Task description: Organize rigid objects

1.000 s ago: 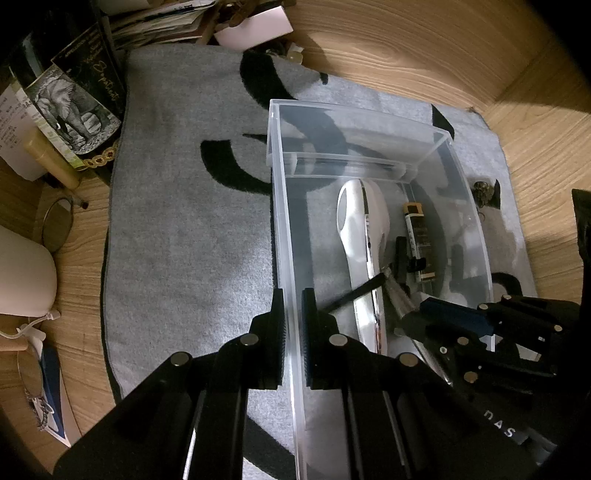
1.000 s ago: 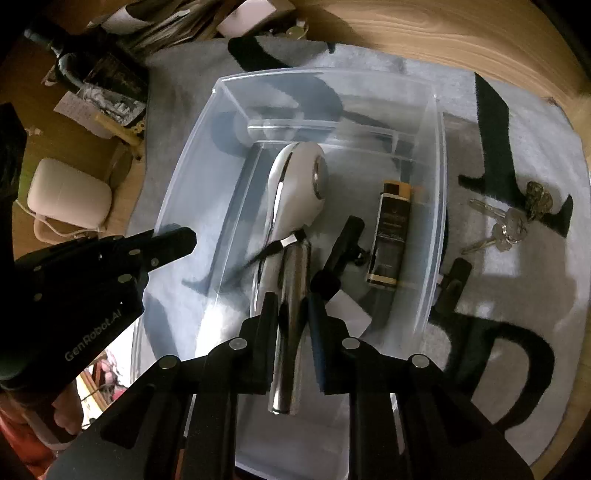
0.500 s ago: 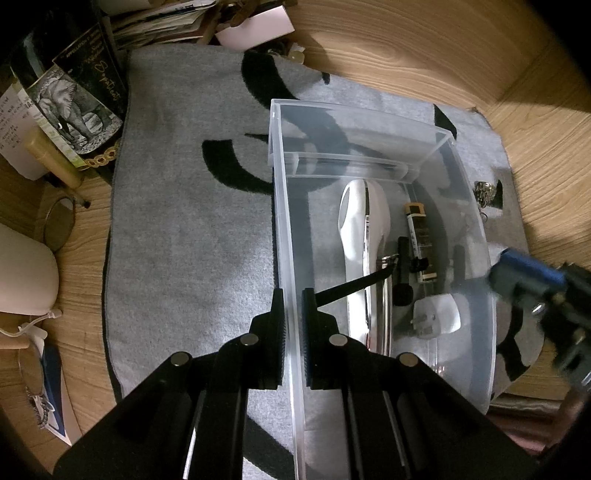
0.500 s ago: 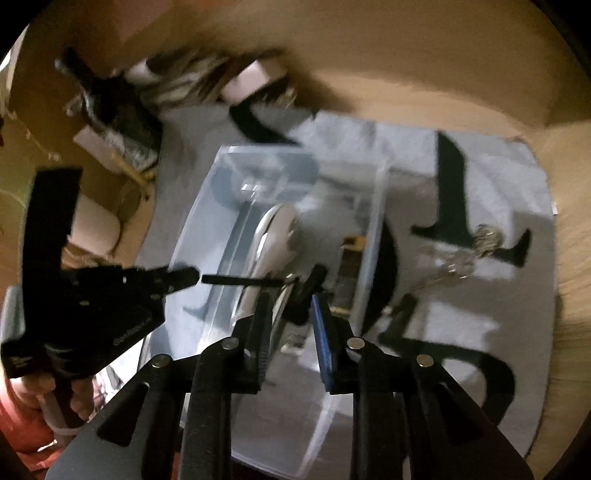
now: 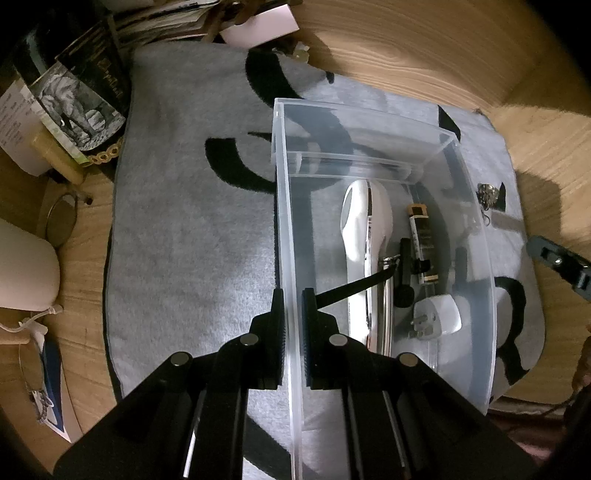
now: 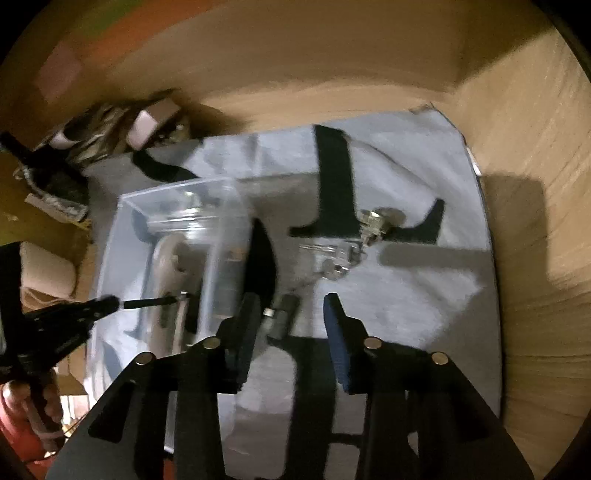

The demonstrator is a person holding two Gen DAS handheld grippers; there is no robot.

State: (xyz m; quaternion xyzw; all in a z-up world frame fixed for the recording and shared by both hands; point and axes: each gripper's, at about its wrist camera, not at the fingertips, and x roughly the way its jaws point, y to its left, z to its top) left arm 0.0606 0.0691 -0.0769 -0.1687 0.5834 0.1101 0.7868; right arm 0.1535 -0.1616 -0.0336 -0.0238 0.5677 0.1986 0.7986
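A clear plastic bin [image 5: 286, 236] stands on a grey mat [image 5: 192, 236]. My left gripper [image 5: 293, 321] is shut on the bin's left wall. Inside lie a white and chrome handheld device [image 5: 365, 225], a black and gold tube [image 5: 421, 243], a black stick [image 5: 404, 273] and a white plug adapter [image 5: 439, 317]. My right gripper [image 6: 291, 325] is open and empty above the mat, right of the bin [image 6: 177, 229]. A bunch of keys [image 6: 354, 236] lies on the mat ahead of it, and a small dark object [image 6: 282, 317] lies between its fingers, blurred.
A wine bottle with an elephant label [image 5: 74, 107], papers and a white card [image 5: 258, 26] crowd the mat's far left corner. A white rounded device [image 5: 26, 269] and a round mirror [image 5: 61, 221] sit on the wooden table at left. Wooden walls enclose the back and right.
My right gripper has pulled out of the bin, swung right over the mat and opened; the white plug adapter now lies in the bin. My left gripper has not moved.
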